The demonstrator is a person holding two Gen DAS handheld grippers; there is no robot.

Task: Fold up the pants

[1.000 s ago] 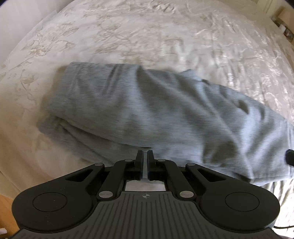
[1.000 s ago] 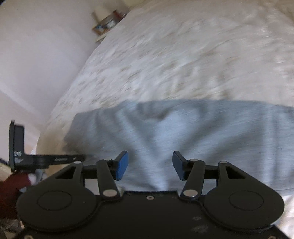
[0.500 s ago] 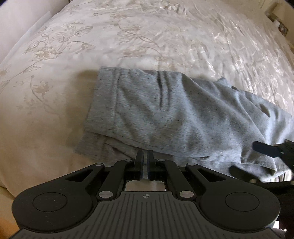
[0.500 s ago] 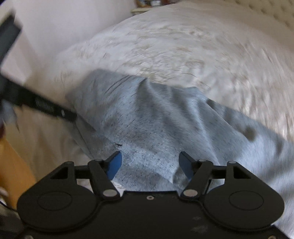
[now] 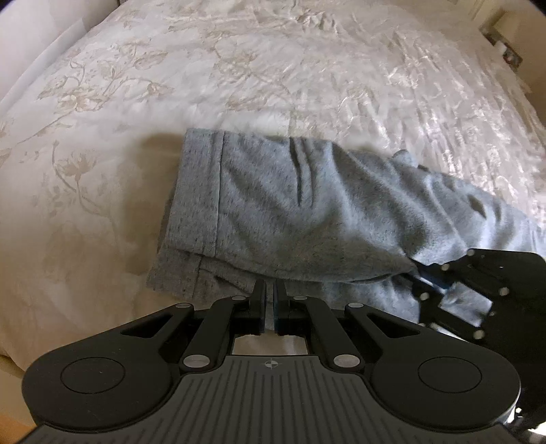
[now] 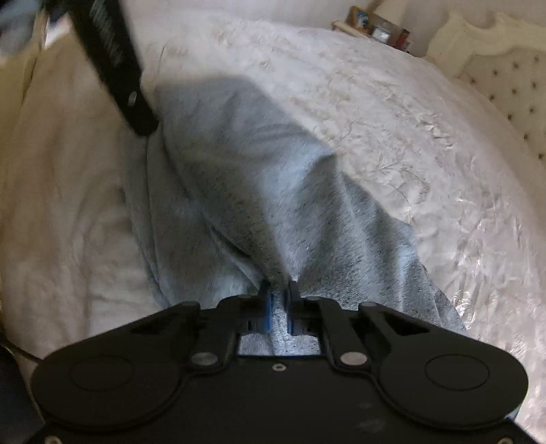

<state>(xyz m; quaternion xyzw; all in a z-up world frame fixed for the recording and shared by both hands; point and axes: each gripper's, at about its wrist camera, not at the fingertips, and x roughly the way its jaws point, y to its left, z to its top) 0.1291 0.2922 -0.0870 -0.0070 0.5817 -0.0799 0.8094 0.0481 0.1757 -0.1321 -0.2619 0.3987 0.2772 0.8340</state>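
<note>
Grey pants [image 5: 307, 211] lie folded over on a cream floral bedspread [image 5: 239, 68], hemmed ends to the left. My left gripper [image 5: 269, 290] is shut at the near edge of the pants; whether cloth is pinched between its jaws is hidden. My right gripper [image 6: 279, 297] is shut on a ridge of the grey pants [image 6: 259, 191], cloth showing between the blue pads. It also shows in the left wrist view [image 5: 454, 290] at the right, clamped on the fabric. The left gripper's finger [image 6: 116, 68] crosses the top left of the right wrist view.
The bedspread [image 6: 392, 119] stretches far beyond the pants. A tufted headboard [image 6: 505, 78] and a bedside shelf with small items [image 6: 378, 27] stand at the far right. A wall runs along the left side.
My right gripper has closed on the pants; it was open half a second ago. It has moved in toward the left gripper. The left gripper stays shut at the pants' near edge.
</note>
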